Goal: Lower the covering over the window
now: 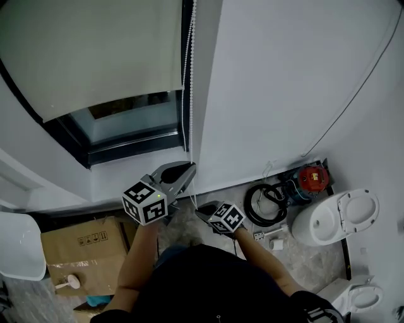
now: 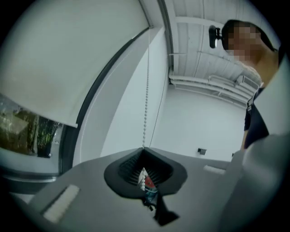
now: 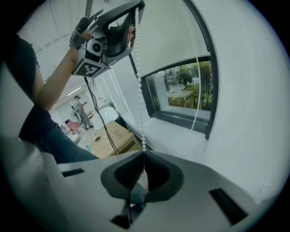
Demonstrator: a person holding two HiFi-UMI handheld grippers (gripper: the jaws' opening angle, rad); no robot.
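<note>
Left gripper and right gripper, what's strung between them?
A stretch of the white bead chain, seen in the right gripper view: it runs from the left gripper down to the right gripper, both shut on it.

blind (image 1: 95, 50) over window (image 1: 132, 118), chain (image 1: 185, 76) right

Cameras round the window (image 1: 132, 118)
Our head camera looks steeply down at it; both gripper cameras sit close on the cord (image 2: 146, 113) beside it, which all share.
</note>
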